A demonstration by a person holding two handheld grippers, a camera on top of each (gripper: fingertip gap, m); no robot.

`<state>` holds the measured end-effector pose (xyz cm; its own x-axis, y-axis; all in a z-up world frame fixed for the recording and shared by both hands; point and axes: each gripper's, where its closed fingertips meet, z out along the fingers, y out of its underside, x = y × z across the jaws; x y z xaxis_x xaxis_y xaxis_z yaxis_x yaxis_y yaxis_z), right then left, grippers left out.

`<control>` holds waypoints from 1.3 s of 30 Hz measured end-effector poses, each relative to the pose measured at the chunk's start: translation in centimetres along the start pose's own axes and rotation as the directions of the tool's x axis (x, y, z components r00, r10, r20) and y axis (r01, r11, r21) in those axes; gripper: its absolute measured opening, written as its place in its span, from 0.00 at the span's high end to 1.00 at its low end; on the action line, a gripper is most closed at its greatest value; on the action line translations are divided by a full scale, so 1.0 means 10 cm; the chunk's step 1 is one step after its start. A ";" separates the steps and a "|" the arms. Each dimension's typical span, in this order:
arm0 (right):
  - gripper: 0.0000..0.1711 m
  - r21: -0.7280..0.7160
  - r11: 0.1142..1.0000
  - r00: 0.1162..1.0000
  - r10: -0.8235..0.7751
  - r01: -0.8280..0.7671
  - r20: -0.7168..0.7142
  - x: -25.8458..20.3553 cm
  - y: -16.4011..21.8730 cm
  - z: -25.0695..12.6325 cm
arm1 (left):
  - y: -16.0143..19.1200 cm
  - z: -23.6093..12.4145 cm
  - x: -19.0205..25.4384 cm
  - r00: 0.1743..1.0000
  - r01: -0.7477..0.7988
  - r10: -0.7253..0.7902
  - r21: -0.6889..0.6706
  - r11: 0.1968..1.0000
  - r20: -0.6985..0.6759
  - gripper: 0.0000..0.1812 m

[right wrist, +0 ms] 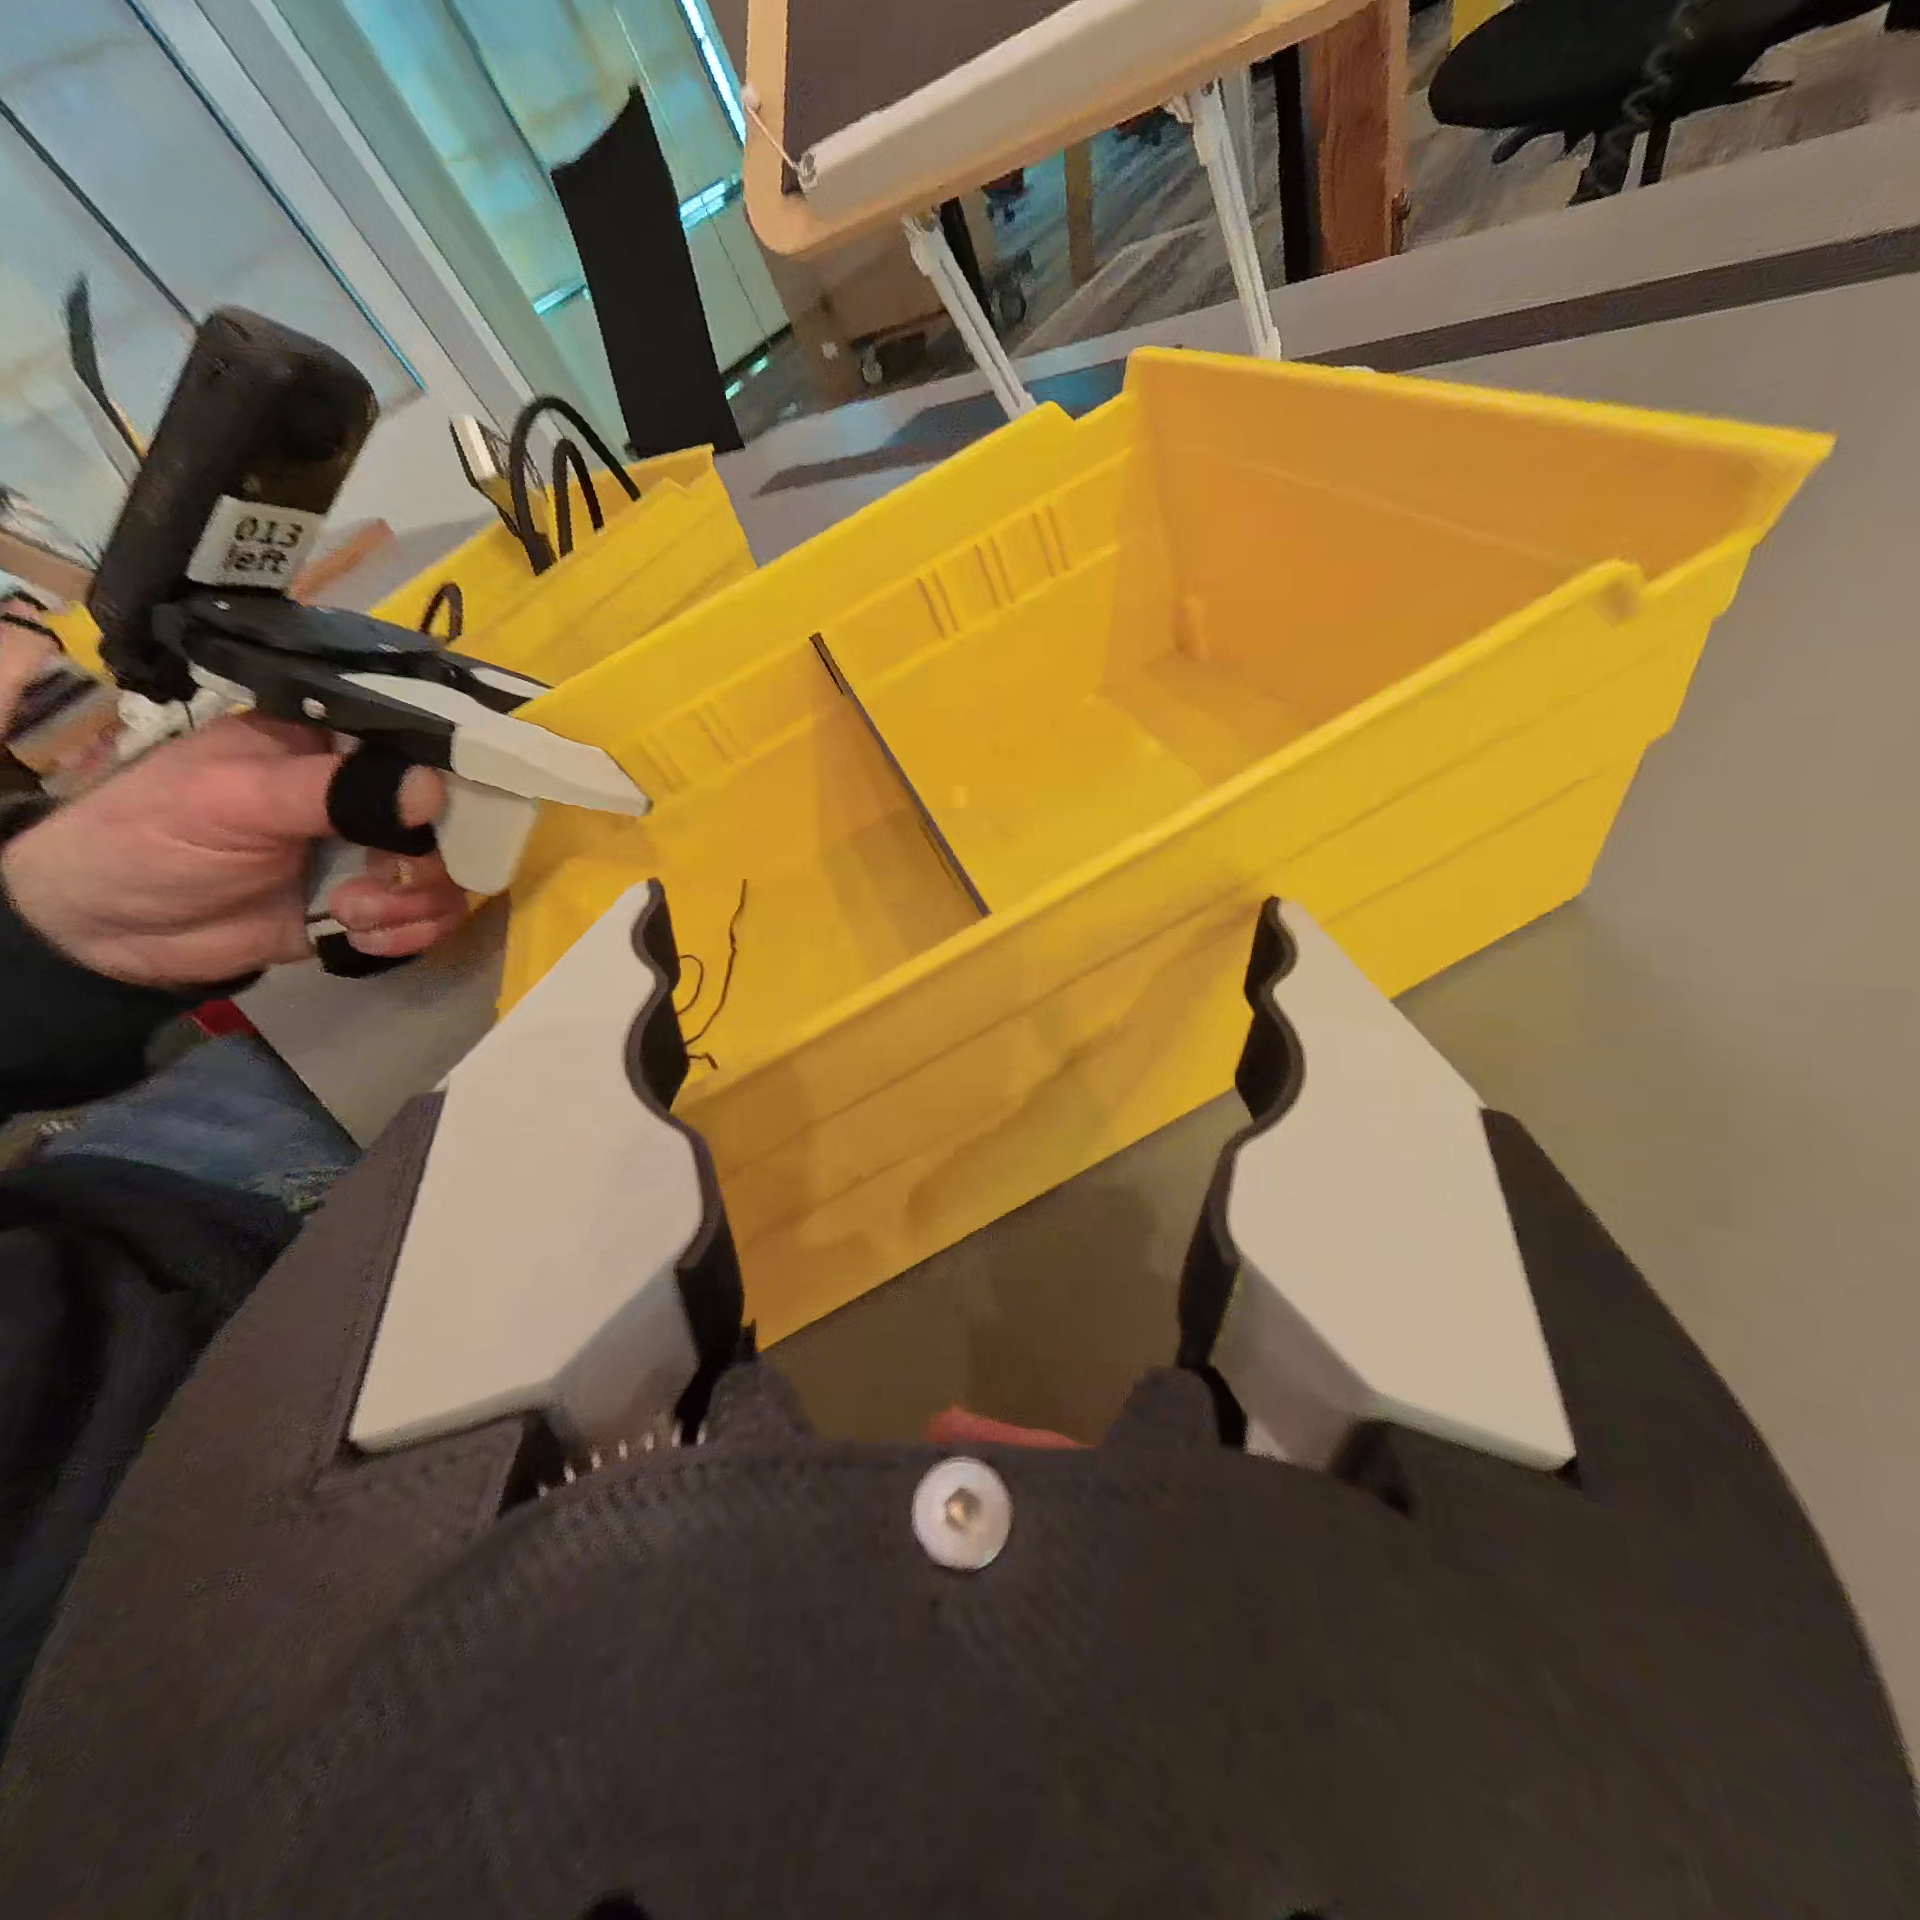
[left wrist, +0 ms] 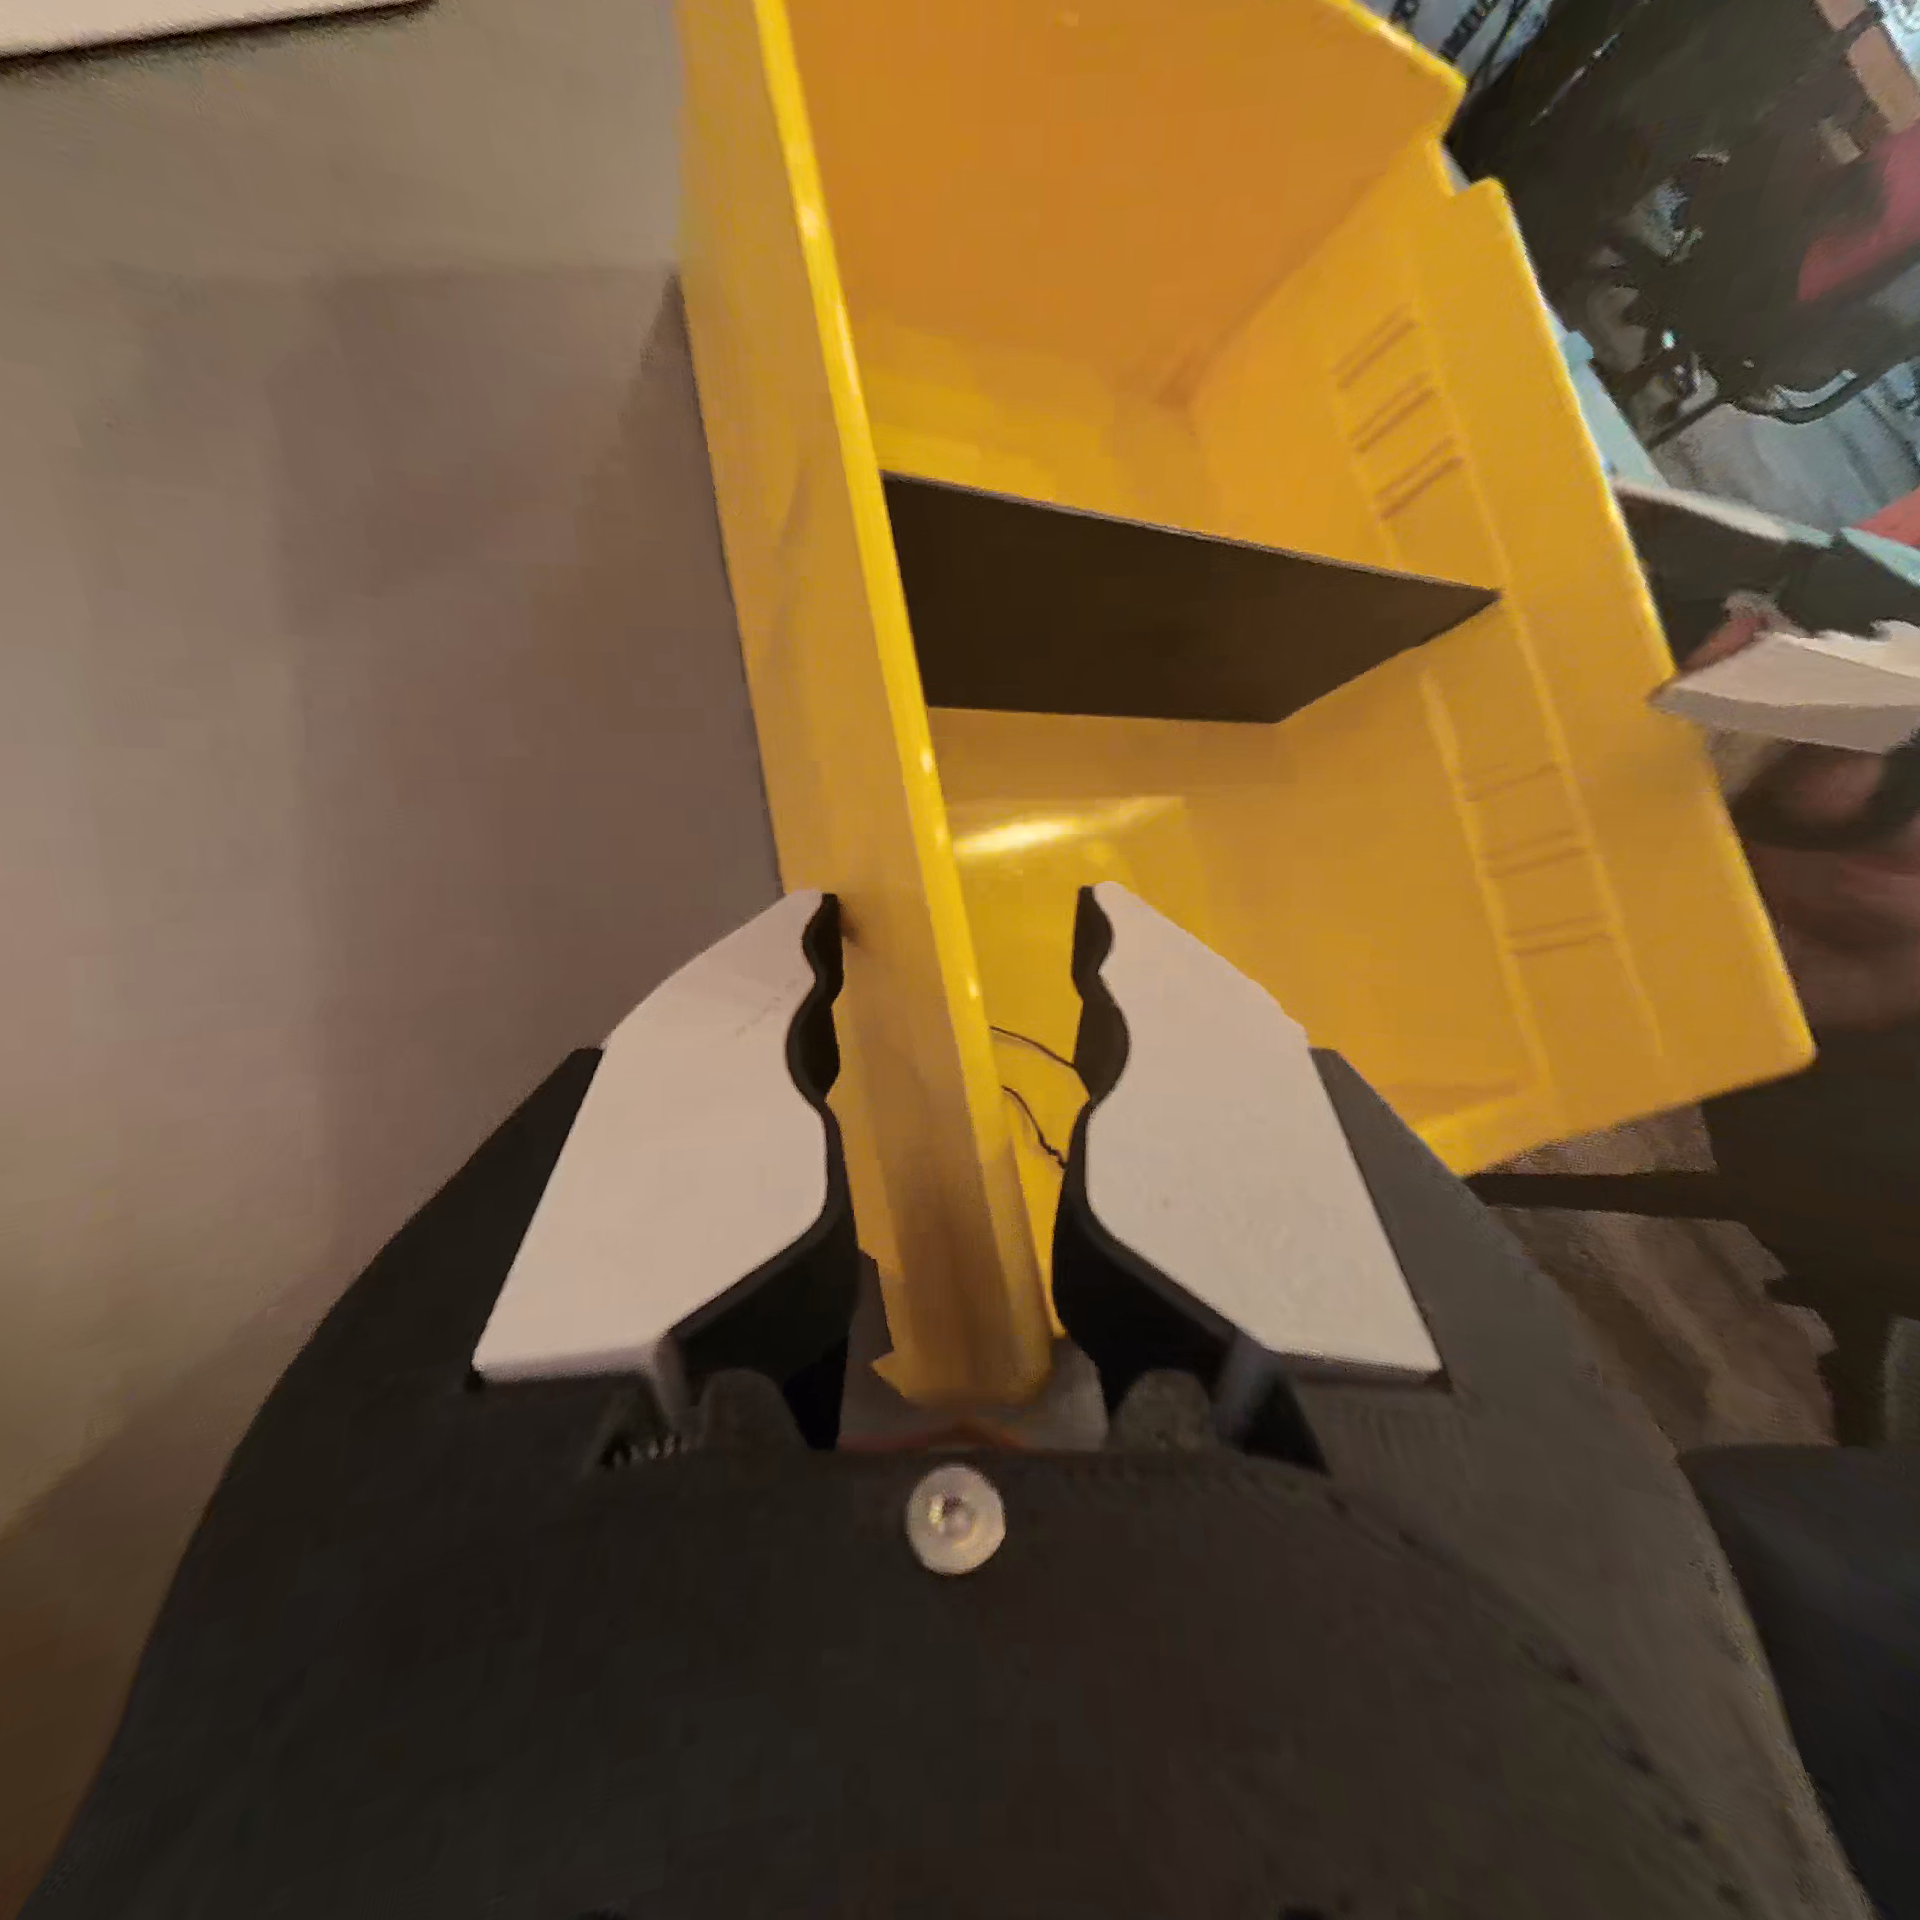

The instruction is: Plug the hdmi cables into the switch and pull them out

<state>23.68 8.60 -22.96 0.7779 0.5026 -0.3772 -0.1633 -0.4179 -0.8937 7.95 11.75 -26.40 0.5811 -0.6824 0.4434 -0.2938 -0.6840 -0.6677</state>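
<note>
A: Nearest the left tool (left wrist: 956, 935), its jaws straddled the wall of a yellow bin (left wrist: 1299, 831); whether they pinched it I couldn't tell. The right tool (right wrist: 961, 925) gaped wide, holding nothing

B: So the plugging hadn't begun?

A: Seemingly not. No switch showed. Black cables (right wrist: 566, 488), perhaps the HDMI ones, stuck up from a farther bin (right wrist: 623, 561) across the surface (right wrist: 1662, 1039), their ends hidden
</note>
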 end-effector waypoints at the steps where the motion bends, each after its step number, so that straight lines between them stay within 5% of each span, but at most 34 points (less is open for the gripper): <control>1: 0.37 -0.014 1.000 1.000 -0.024 0.024 -0.004 0.02 -0.01 0.00 | 0.00 0.00 0.02 1.000 -0.004 0.004 0.006 1.000 -0.014 0.75; 9: 0.34 -0.087 0.938 0.909 -0.346 0.335 -0.234 -0.04 -0.08 -0.21 | -0.16 -0.54 0.29 0.992 -0.079 0.094 0.165 0.983 -0.086 0.63; 13: 0.34 -0.099 0.936 0.917 -0.352 0.339 -0.188 -0.39 0.12 -0.22 | -0.22 -1.28 -0.15 0.953 -0.235 0.182 0.215 0.948 0.242 0.56; 16: 0.35 -0.117 0.928 0.905 -0.371 0.354 -0.206 -0.39 0.20 -0.20 | -0.14 -2.05 -0.91 0.800 -0.296 0.148 0.167 0.940 0.582 0.49; 21: 0.43 -0.174 0.894 0.843 -0.447 0.412 -0.300 -0.16 0.06 -0.22 | 0.53 -2.86 -1.90 0.645 -0.091 0.033 0.034 0.995 0.764 0.44; 23: 0.45 -0.211 0.875 0.809 -0.483 0.435 -0.335 -0.04 -0.01 -0.24 | 0.79 -2.95 -2.15 0.633 -0.011 -0.007 0.017 1.000 0.774 0.43; 27: 0.41 -0.215 0.870 0.819 -0.490 0.443 -0.297 -0.22 -0.10 -0.29 | 1.04 -2.81 -2.22 0.758 0.151 -0.177 0.094 0.984 0.628 0.52; 33: 0.31 -0.325 0.862 0.866 -0.462 0.389 -0.191 -0.53 0.42 -0.26 | 1.05 -2.64 -2.14 0.834 0.180 -0.198 0.085 0.980 0.515 0.70; 35: 0.37 -0.305 0.882 0.885 -0.427 0.360 -0.187 -0.53 0.52 -0.21 | 1.08 -2.62 -2.17 0.832 0.182 -0.191 0.070 0.981 0.521 0.71; 39: 0.65 -0.264 0.898 0.874 -0.417 0.353 -0.249 -0.37 0.43 -0.22 | 1.14 -2.67 -2.24 0.814 0.170 -0.170 0.052 0.984 0.556 0.87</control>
<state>21.41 3.23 -24.85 0.8994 0.4248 0.1030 0.2876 -0.3977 -0.8713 -28.64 12.38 -27.98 0.9445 -0.2961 0.1422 -0.1510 -0.7759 -0.6125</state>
